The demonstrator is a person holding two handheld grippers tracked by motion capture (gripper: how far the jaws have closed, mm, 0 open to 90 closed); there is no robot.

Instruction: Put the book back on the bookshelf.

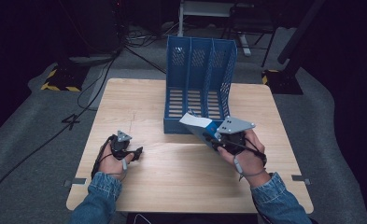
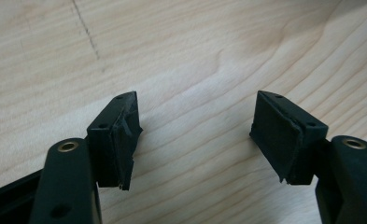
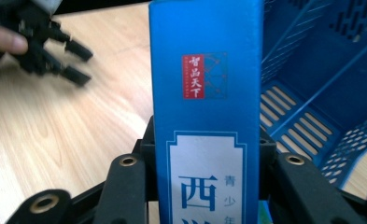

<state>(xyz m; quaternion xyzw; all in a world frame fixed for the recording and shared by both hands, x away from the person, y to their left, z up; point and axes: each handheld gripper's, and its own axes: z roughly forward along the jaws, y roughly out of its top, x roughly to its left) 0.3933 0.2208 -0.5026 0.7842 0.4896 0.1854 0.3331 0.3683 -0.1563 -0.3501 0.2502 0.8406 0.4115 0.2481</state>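
Note:
A book with a blue spine and a white cover hangs tilted just above the table, its top end toward the front of the blue file rack. My right gripper is shut on its lower part. In the right gripper view the blue spine with its red label stands between my jaws, and the rack lies to its right. My left gripper rests low at the table's left, apart from the book. Its jaws stand open over bare wood with nothing between them.
The rack stands upright at the back centre of the wooden table, with three slots open toward me. The left gripper also shows at the upper left of the right gripper view. Cables and stand bases lie on the floor beyond the table.

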